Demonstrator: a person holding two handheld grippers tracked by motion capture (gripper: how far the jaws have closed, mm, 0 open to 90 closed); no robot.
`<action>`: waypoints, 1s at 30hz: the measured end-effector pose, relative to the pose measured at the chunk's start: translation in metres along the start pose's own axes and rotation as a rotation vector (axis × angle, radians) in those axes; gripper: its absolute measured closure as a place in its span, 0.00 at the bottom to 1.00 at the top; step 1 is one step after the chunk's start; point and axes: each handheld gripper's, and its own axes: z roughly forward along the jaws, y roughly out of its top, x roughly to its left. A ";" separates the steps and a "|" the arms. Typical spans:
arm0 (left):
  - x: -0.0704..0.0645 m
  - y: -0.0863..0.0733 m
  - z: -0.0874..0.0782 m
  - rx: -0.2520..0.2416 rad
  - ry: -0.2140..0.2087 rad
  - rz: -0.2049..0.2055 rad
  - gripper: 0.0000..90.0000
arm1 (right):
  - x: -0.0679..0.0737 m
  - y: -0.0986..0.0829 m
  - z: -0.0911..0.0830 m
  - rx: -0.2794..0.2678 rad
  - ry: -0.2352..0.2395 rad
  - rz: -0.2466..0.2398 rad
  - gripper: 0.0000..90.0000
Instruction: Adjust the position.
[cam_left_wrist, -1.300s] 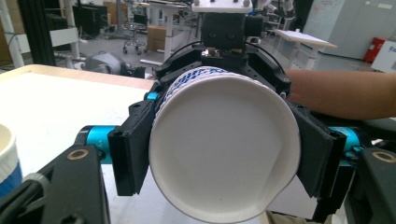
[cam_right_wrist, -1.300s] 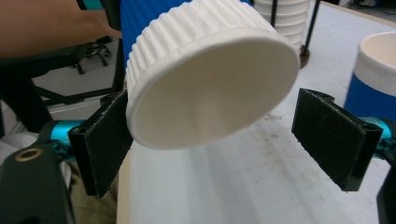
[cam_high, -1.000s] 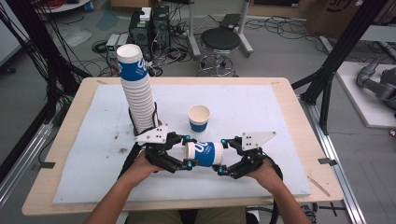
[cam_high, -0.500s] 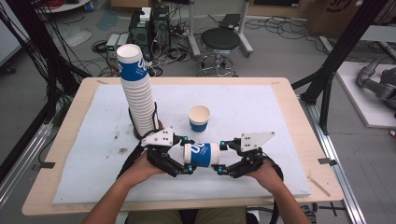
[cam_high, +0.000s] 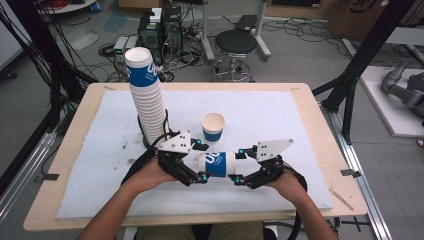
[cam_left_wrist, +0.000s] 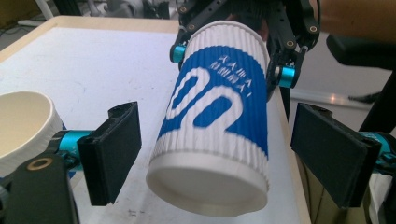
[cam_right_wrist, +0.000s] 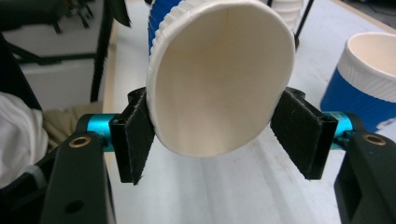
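The blue-and-white paper cup (cam_high: 217, 163) lay on its side above the counter (cam_high: 310, 125), at 6 o'clock from the upright cup (cam_high: 213, 127). Our right gripper (cam_right_wrist: 219, 135) clamped its fingers on the rim so it stayed aloft; our left gripper (cam_left_wrist: 233, 154) held its fingers spread, clear of the base.

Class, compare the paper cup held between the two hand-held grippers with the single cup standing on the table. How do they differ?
The held cup lies on its side above the white mat; the standing cup is upright, mouth up. The right hand-held gripper squeezes the held cup's rim slightly oval, while the left hand-held gripper is open around its base; nothing touches the standing cup. Both are ribbed, blue and white.
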 end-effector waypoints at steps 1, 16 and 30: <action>0.000 0.002 0.001 0.011 -0.004 0.001 0.18 | 0.000 0.001 0.000 0.008 -0.001 -0.003 0.36; 0.008 0.014 0.018 0.170 -0.016 0.017 0.18 | -0.003 0.031 -0.001 0.184 -0.014 -0.102 0.35; 0.011 0.016 0.031 0.270 -0.043 0.000 0.24 | 0.000 0.057 0.007 0.372 -0.023 -0.200 0.34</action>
